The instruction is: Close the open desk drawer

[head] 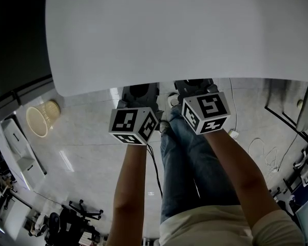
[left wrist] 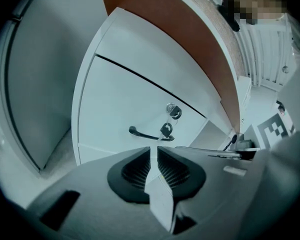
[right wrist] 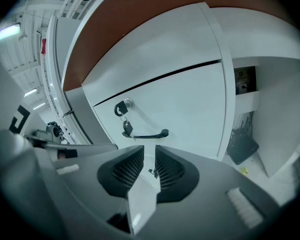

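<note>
Drawer front, white, with a dark handle and a key hanging below its lock, faces both my grippers from under the white bench top. My left gripper has its jaws drawn to a thin slit; my right gripper has its jaws slightly wider, with nothing between either pair. I cannot tell how far the drawer stands out.

Office-type workroom: white tabletop, white lockable drawer cabinet, round woven wastebasket, black wheeled chairs, pale tiled floor.
</note>
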The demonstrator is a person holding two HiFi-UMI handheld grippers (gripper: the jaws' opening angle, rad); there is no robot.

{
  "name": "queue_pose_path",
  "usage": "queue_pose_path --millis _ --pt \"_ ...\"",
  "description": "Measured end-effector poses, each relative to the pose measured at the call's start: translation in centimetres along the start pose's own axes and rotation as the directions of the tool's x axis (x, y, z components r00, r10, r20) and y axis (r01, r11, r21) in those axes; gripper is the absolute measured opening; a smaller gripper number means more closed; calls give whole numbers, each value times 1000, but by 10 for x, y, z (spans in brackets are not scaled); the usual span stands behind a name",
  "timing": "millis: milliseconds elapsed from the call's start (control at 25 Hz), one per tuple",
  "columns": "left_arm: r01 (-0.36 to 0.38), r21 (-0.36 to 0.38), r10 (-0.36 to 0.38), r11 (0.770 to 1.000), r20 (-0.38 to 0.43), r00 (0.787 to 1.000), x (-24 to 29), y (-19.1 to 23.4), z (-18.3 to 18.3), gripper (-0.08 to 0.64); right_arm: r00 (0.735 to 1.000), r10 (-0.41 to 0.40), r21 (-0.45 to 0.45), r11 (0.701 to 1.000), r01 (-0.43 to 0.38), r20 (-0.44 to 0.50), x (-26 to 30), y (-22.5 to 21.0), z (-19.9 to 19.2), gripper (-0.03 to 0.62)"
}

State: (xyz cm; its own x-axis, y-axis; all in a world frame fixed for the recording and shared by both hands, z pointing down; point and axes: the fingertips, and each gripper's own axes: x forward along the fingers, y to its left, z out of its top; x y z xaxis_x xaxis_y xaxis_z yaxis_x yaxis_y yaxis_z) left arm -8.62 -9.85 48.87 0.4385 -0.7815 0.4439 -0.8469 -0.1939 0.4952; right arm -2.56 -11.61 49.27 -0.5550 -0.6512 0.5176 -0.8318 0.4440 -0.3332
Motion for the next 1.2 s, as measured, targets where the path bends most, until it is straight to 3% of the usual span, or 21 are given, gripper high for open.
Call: queue_pose_path --millis 400,1200 --pt "-22 6 22 1000 15 1000 -29 -17 -11 -3 999 -39 11 999 39 31 -33 13 -7 3" --pt "33 25 -33 999 10 999 -107 -85 -44 -3 993 -53 28 998 50 104 -138 52 -28 2"
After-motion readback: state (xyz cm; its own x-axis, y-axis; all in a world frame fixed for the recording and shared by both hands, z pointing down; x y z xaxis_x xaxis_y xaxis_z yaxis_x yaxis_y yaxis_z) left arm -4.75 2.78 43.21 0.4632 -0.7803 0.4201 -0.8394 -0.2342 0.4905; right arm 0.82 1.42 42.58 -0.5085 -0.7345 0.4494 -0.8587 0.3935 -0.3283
